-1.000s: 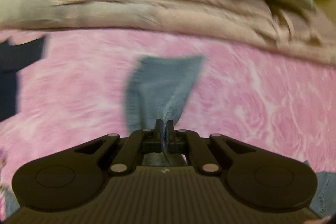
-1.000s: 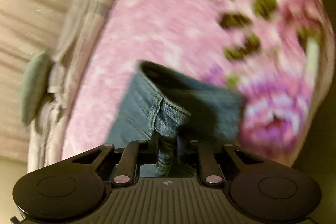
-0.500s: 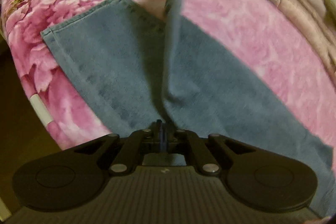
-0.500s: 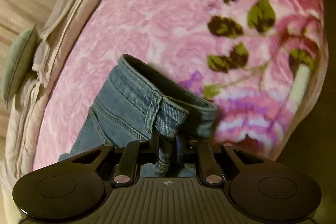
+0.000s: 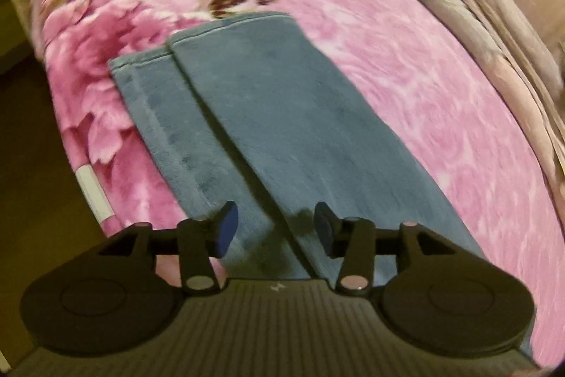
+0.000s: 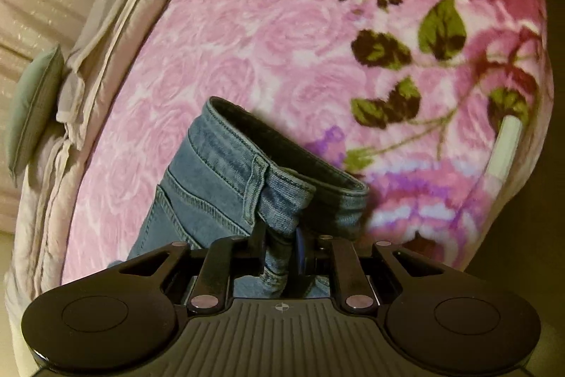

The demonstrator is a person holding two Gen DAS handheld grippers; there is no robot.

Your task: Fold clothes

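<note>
— Two legs of the jeans (image 5: 282, 115) lie stacked on the pink blanket (image 5: 406, 66); why?
— Lengthwise fold done: left gripper (image 5: 275, 228) just opened, empty; right gripper (image 6: 282, 253) pinches the waistband (image 6: 268, 179), steadying it.

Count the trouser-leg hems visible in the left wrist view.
2. The upper leg's hem lies toward the far end of the pink blanket; the lower leg's hem peeks out just left of it, partly covered.

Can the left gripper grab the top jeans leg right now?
Probably yes: the left gripper has just opened, nothing sits between its jaws, and the top jeans leg lies uncovered right under it.
</note>
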